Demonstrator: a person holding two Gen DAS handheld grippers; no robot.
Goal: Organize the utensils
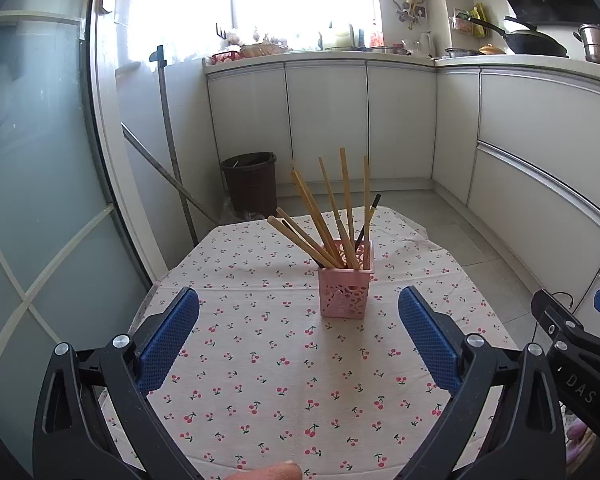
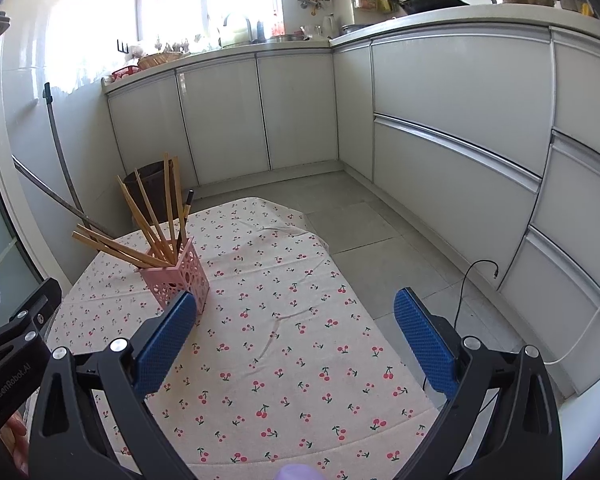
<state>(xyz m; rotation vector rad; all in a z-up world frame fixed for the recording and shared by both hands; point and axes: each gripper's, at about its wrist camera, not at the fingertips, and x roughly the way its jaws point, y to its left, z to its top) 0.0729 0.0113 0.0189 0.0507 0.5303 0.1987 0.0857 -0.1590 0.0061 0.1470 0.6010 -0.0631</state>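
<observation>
Both our tongs gape empty over the worktop (image 1: 260, 380): left tongs (image 1: 299, 340), right tongs (image 2: 295, 343). Pink holder (image 1: 346, 280) sits dead ahead of the left, nearer; chopsticks (image 1: 332, 216) stand upright-ish, fanned leftward, so we'd lead left

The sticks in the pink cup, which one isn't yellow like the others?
The black chopstick, leaning toward the right side of the pink holder. The other chopsticks are pale wood; this one is dark and thin.
</observation>
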